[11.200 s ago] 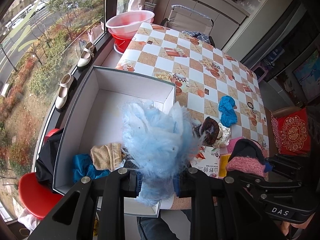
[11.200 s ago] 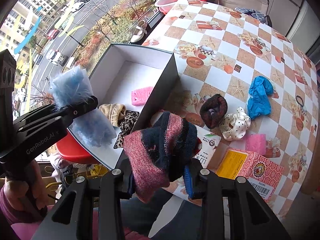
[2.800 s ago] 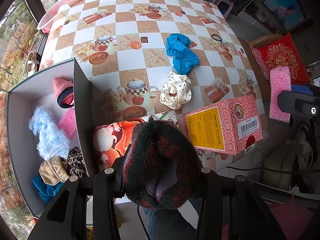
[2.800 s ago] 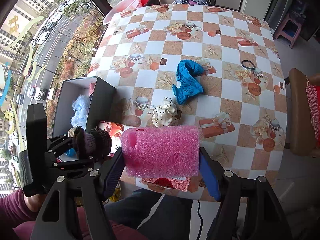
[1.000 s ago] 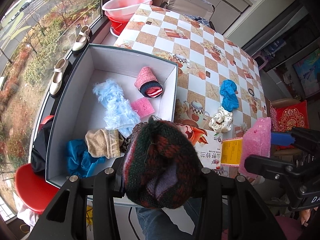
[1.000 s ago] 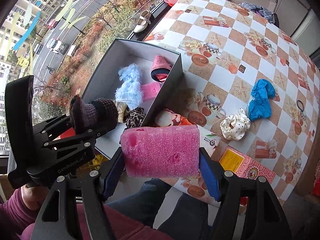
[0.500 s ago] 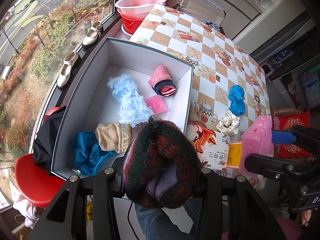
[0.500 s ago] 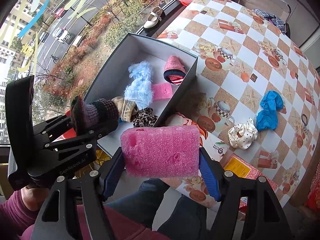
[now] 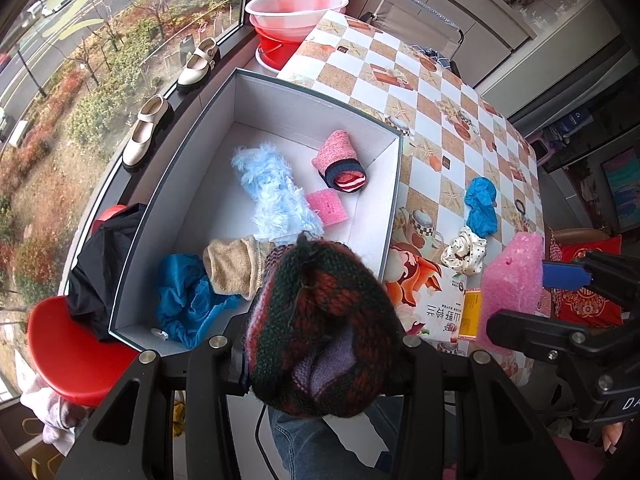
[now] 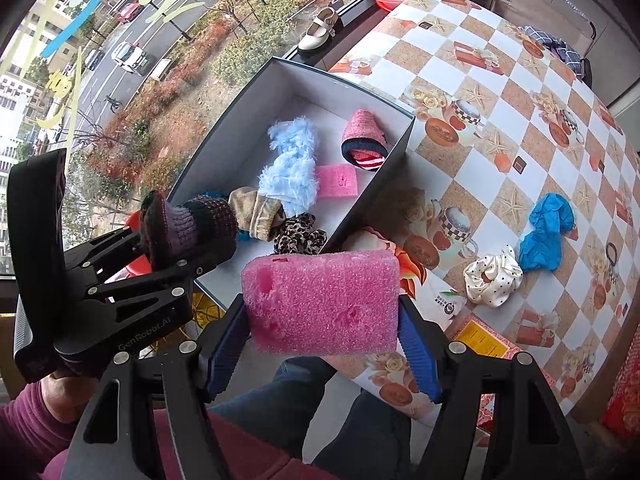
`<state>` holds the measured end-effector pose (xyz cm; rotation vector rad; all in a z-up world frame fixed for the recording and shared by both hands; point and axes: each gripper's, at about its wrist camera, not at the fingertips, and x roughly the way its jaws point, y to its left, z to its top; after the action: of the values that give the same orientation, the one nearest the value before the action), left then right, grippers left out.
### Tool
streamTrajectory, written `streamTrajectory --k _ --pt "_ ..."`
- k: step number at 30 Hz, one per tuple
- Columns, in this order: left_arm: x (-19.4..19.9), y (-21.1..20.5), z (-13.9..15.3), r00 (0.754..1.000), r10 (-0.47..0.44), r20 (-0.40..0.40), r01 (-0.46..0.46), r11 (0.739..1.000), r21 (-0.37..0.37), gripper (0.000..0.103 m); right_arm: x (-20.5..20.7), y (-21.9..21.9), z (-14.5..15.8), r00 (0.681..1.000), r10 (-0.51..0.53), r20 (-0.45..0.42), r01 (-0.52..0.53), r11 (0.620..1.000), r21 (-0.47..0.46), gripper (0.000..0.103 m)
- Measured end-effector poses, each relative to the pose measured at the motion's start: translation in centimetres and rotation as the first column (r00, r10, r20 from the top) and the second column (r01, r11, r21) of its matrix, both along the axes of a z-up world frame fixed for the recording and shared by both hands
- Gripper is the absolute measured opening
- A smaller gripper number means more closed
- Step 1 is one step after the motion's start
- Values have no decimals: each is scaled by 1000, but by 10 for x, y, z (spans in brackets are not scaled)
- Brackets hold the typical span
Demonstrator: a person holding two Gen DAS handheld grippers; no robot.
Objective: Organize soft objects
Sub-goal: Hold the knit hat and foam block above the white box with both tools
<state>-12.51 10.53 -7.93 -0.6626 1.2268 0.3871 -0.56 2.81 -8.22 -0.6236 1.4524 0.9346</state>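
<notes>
My left gripper is shut on a rolled dark red-and-green knitted sock, held above the near end of the open grey box. My right gripper is shut on a pink foam block, just off the box's near right corner. Inside the box lie a light blue fluffy piece, a pink-and-navy sock, a small pink foam pad, a beige sock, a blue cloth and a leopard scrunchie.
On the checked tablecloth lie a blue glove, a polka-dot scrunchie and a black hair tie. Printed cartons sit at the table's near edge. A red stool, shoes and a pink basin flank the box.
Both grippers have drifted sideways with their loads, so the box now sits more centrally in both views. Neither grip has changed.
</notes>
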Motion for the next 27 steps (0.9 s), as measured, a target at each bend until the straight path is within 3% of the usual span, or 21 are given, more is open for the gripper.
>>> streamTrajectory --k 27 --pt "-8 7 -5 999 41 -8 -41 999 -8 47 -6 15 -7 999 42 -6 -42 999 -18 73"
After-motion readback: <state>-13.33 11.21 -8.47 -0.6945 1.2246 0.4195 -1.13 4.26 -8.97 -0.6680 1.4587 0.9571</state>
